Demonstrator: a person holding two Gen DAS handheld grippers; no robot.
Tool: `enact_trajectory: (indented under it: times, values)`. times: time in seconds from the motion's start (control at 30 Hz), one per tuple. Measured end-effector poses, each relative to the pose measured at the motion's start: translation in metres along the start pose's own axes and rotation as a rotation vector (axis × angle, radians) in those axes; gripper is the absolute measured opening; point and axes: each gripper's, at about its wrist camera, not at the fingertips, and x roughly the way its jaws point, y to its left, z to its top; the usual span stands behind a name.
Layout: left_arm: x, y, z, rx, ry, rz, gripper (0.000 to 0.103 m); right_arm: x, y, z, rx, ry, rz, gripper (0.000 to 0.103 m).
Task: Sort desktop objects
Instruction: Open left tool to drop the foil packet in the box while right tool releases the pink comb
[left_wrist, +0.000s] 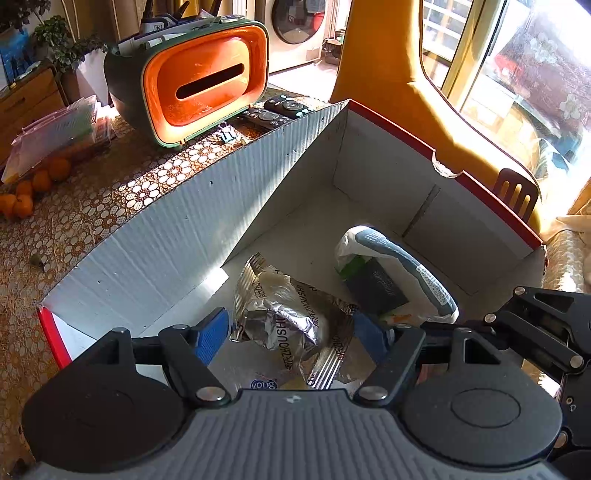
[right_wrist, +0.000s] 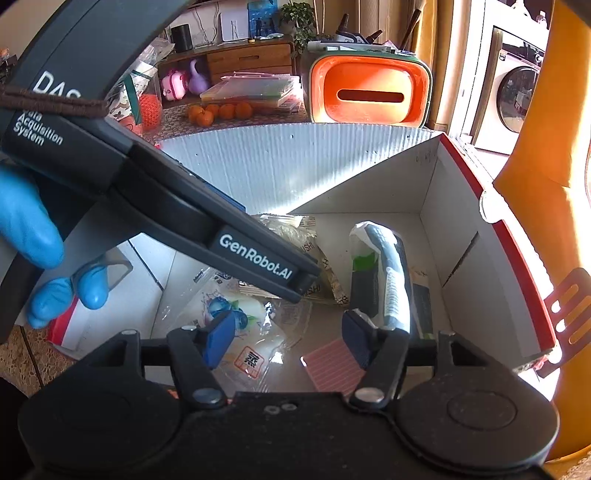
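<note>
An open cardboard box (left_wrist: 207, 221) with white inner walls and a red outside stands on the patterned tablecloth. Inside it lies a crumpled silver foil packet (left_wrist: 291, 317), between the blue pads of my left gripper (left_wrist: 291, 336), which is open with a gap on the left side. A white and grey packet (right_wrist: 391, 269) lies further right in the box, its near end beside the right pad of my open right gripper (right_wrist: 288, 339). Under that gripper rest a clear packet with a blue picture (right_wrist: 236, 314) and a pink striped card (right_wrist: 332, 365).
An orange and green box with a slot (left_wrist: 207, 88) stands behind the cardboard box, with two remote controls (left_wrist: 284, 107) and a binder clip (left_wrist: 226, 133) beside it. Oranges (left_wrist: 33, 188) and plastic pouches (left_wrist: 55, 133) lie at the left. A blue-gloved hand (right_wrist: 26, 229) holds the left tool's black housing (right_wrist: 255, 258).
</note>
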Motion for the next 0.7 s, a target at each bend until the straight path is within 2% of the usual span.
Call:
enact_trajectory:
  times: [0.13, 0.27, 0.33, 0.6, 0.7]
  values:
    - [-0.017, 0.0, -0.004, -0.007, -0.044, -0.019, 0.075, -0.01, 0.002, 0.0, 0.008, -0.025, 0.006, 0.074]
    - [-0.037, 0.001, -0.008, -0.025, -0.086, -0.026, 0.075, -0.021, 0.003, -0.001, 0.023, -0.052, 0.013, 0.077]
    - [-0.047, 0.002, -0.011, -0.031, -0.106, -0.029, 0.075, -0.027, 0.003, -0.001, 0.033, -0.072, 0.018, 0.085]
    - [-0.087, 0.01, -0.029, -0.061, -0.174, -0.017, 0.075, -0.056, 0.006, -0.007, 0.08, -0.154, 0.035, 0.096]
    - [-0.099, 0.011, -0.036, -0.065, -0.195, -0.018, 0.076, -0.066, 0.007, -0.009, 0.098, -0.181, 0.038, 0.098]
